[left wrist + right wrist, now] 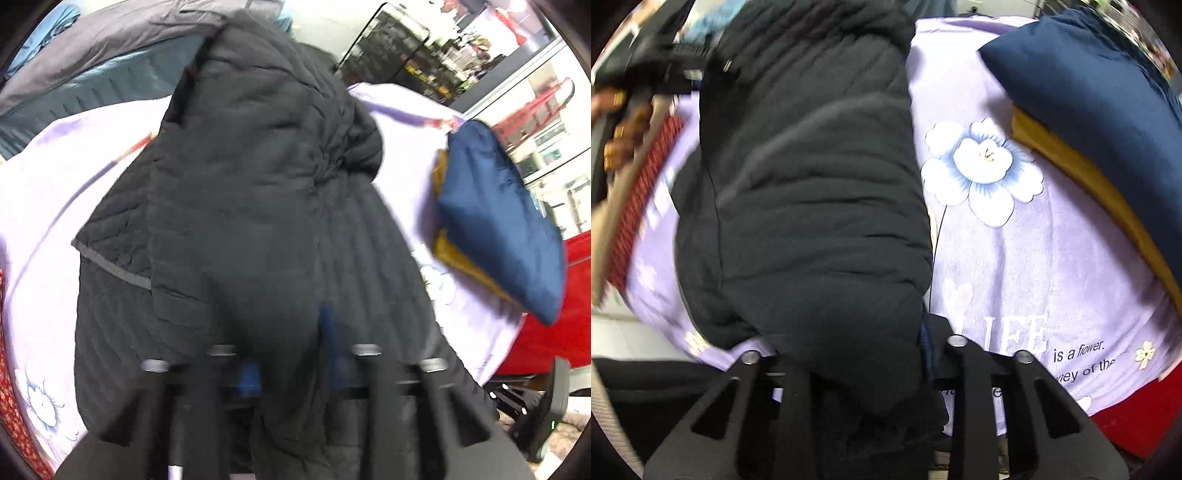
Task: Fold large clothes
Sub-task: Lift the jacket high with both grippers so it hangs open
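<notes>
The black jacket (251, 192) (812, 206) lies lengthwise on the lilac sheet (40, 206) (1034, 258), bunched and partly doubled over, a grey-edged hem showing at its left side in the left wrist view. My left gripper (291, 354) has its jaws clenched on a fold of the jacket's near end; blue pads show either side of the cloth. My right gripper (853, 354) likewise has jacket fabric bulging up between its jaws, so I record it as grasping the jacket. Both views are motion-blurred. To the right of the jacket, apart from it, sits a folded stack: a navy garment (502, 221) (1089, 88) on top of a mustard one (465, 266) (1082, 173). The sheet carries a printed flower (982, 170) and lettering. Red cloth (554, 302) (1137, 424) shows beyond the sheet's edge.
</notes>
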Action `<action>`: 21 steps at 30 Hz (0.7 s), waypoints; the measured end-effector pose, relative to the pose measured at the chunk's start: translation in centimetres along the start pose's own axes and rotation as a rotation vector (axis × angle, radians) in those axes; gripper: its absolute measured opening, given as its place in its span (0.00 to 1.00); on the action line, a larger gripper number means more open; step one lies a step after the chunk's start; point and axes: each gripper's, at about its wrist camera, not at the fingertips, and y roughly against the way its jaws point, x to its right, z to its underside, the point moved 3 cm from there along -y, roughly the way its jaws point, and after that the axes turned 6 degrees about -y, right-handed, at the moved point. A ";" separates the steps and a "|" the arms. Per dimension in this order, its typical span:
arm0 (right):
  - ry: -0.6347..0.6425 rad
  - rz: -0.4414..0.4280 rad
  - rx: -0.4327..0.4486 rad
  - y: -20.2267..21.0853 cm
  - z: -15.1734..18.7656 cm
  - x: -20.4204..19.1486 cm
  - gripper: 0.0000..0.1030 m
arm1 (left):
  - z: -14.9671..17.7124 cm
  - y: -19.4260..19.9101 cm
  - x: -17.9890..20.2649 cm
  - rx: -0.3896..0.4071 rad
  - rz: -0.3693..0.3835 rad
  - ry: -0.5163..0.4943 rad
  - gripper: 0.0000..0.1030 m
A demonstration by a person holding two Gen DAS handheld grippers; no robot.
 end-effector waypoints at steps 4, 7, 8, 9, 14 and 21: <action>-0.011 -0.090 0.106 4.0 -3.2 0.0 0.15 | -0.8 5.2 2.3 0.150 -0.048 -0.097 0.06; 0.092 -0.148 0.204 8.1 -5.6 -1.8 0.13 | -1.1 10.2 4.2 0.261 -0.070 -0.134 0.05; 0.136 -0.188 0.246 10.2 -6.6 -2.7 0.13 | -0.9 12.3 5.0 0.308 -0.080 -0.142 0.04; 0.164 -0.215 0.275 11.5 -7.2 -3.4 0.12 | -1.1 13.7 5.5 0.338 -0.088 -0.149 0.01; 0.341 -0.412 0.461 21.2 -9.9 -6.2 0.11 | 0.9 26.1 9.3 0.624 -0.066 -0.210 0.00; 0.436 -0.488 0.541 25.7 -12.4 -6.4 0.10 | 4.2 32.4 9.9 0.731 -0.307 -0.172 0.47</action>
